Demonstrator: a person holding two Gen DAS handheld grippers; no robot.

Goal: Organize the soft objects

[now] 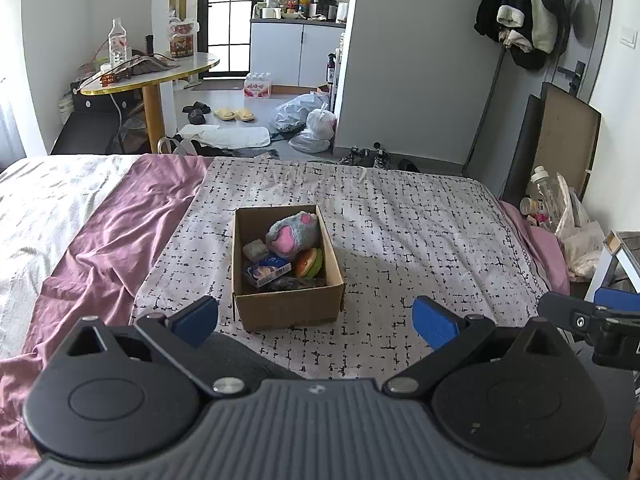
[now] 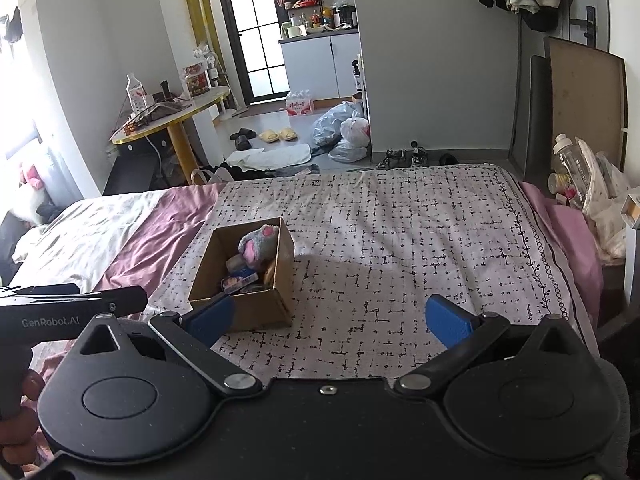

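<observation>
An open cardboard box sits on the patterned bedsheet. Inside lie a grey and pink plush paw, a small grey soft lump, a burger-shaped toy and a blue packet. My left gripper hovers open just in front of the box, nothing between its blue pads. My right gripper is open too, with the box by its left finger. Part of the right tool shows at the left view's right edge.
A pink quilt and white cover lie left of the sheet. Bottles and bags crowd the bed's right side. Beyond the foot stand a round table, slippers and plastic bags on the floor.
</observation>
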